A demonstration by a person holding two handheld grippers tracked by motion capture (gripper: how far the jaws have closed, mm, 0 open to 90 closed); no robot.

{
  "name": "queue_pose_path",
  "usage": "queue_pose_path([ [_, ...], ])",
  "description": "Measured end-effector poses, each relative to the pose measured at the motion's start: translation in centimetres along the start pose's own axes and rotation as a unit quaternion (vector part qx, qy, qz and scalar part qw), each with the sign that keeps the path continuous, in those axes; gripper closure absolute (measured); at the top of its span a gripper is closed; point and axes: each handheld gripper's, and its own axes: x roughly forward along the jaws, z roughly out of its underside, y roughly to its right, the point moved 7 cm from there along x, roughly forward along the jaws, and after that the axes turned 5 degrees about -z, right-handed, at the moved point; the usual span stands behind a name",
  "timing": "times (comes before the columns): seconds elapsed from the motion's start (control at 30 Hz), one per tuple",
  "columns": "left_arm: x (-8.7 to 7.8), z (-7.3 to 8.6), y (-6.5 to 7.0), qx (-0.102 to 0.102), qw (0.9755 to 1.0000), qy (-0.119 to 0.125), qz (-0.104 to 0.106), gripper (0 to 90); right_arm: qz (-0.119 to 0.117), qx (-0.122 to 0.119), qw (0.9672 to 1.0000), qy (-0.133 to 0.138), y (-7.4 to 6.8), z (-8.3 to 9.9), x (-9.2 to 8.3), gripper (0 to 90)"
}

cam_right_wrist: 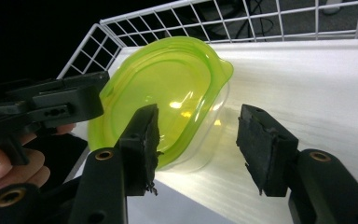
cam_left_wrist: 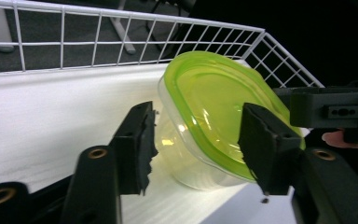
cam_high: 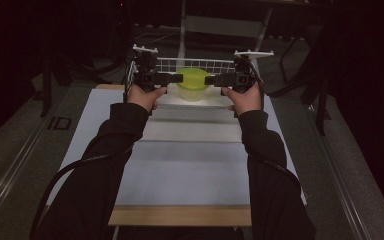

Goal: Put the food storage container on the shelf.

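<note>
- Container (cam_high: pixel 193 83): clear tub with a lime-green lid, sitting on the white worktop (cam_high: pixel 190 170) at its far end, just in front of the white wire fence (cam_high: pixel 195 64).
- Left hand-held gripper (cam_high: pixel 179 77): released. In the left gripper view the container (cam_left_wrist: pixel 205 116) lies between the jaws with a gap at each pad.
- Right hand-held gripper (cam_high: pixel 209 79): released too. In the right gripper view the tub (cam_right_wrist: pixel 168 93) sits by the one jaw and the other jaw is well clear.
- Both grippers point inward at the tub from opposite sides.
</note>
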Motion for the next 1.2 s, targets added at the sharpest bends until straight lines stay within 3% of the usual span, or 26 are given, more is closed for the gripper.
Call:
queue_pose_path([
  [0.07, -0.3, 0.0, 0.1, -0.001, 1.0000, 0.002, 0.000, 45.7, 0.001, -0.005, 1.0000, 0.000, 0.0, 0.1, -0.2, 45.9],
  [0.17, -1.4, 0.4, 0.6, 0.013, 0.9998, 0.014, 0.012, 45.3, 0.013, -0.032, 0.9994, 0.004, -0.3, 0.7, -1.3, 45.9],
  [0.27, -1.9, 0.9, 0.6, 0.011, 0.9996, 0.020, 0.016, 44.6, 0.028, -0.053, 0.9982, 0.008, -0.6, 1.3, -1.8, 49.1],
  [0.3, -2.2, 1.5, 0.7, 0.017, 0.9993, 0.028, 0.020, 43.1, 0.029, -0.067, 0.9973, 0.003, -0.8, 2.2, -1.8, 57.4],
  [0.33, -2.2, 1.5, 0.7, 0.017, 0.9993, 0.028, 0.020, 40.8, 0.029, -0.067, 0.9973, 0.003, -0.8, 2.2, -1.8, 57.4],
  [0.37, -2.6, 2.3, 1.0, 0.031, 0.9987, 0.034, 0.023, 40.4, 0.033, -0.082, 0.9960, -0.009, -1.2, 3.3, -1.5, 70.0],
  [0.4, -2.6, 2.3, 1.0, 0.031, 0.9987, 0.034, 0.023, 37.0, 0.032, -0.089, 0.9954, -0.010, -1.5, 3.9, -1.3, 75.7],
  [0.43, -2.9, 3.1, 1.4, 0.045, 0.9976, 0.043, 0.032, 34.5, 0.031, -0.094, 0.9950, -0.014, -1.7, 4.4, -1.1, 81.5],
  [0.5, -3.2, 3.9, 1.7, 0.052, 0.9963, 0.047, 0.050, 30.2, 0.021, -0.098, 0.9947, -0.019, -2.3, 5.3, -0.5, 89.1],
  [0.6, -3.6, 5.0, 1.9, 0.062, 0.9945, 0.052, 0.067, 25.6, 0.012, -0.110, 0.9936, -0.021, -3.2, 6.2, 0.4, 89.9],
  [0.7, -3.8, 6.0, 2.1, 0.089, 0.9916, 0.058, 0.075, 18.0, 0.006, -0.115, 0.9932, -0.019, -3.8, 6.4, 1.4, 89.9],
  [0.73, -3.9, 6.4, 2.1, 0.102, 0.9904, 0.060, 0.071, 18.0, 0.006, -0.113, 0.9934, -0.015, -3.9, 6.4, 1.6, 89.9],
  [0.9, -4.0, 7.8, 2.1, 0.122, 0.9880, 0.068, 0.064, 13.0, 0.015, -0.111, 0.9937, -0.011, -3.9, 6.0, 2.5, 89.3],
  [0.97, -3.9, 8.5, 2.1, 0.127, 0.9875, 0.066, 0.066, 8.5, 0.017, -0.104, 0.9943, -0.008, -3.7, 5.7, 2.8, 89.1],
  [1.13, -4.1, 9.6, 1.6, 0.130, 0.9861, 0.078, 0.069, 7.3, 0.033, -0.095, 0.9949, -0.001, -3.0, 5.1, 3.3, 87.6],
  [1.2, -4.0, 9.8, 1.4, 0.126, 0.9869, 0.074, 0.069, 7.3, 0.039, -0.093, 0.9949, 0.000, -2.8, 4.9, 3.5, 87.3],
])
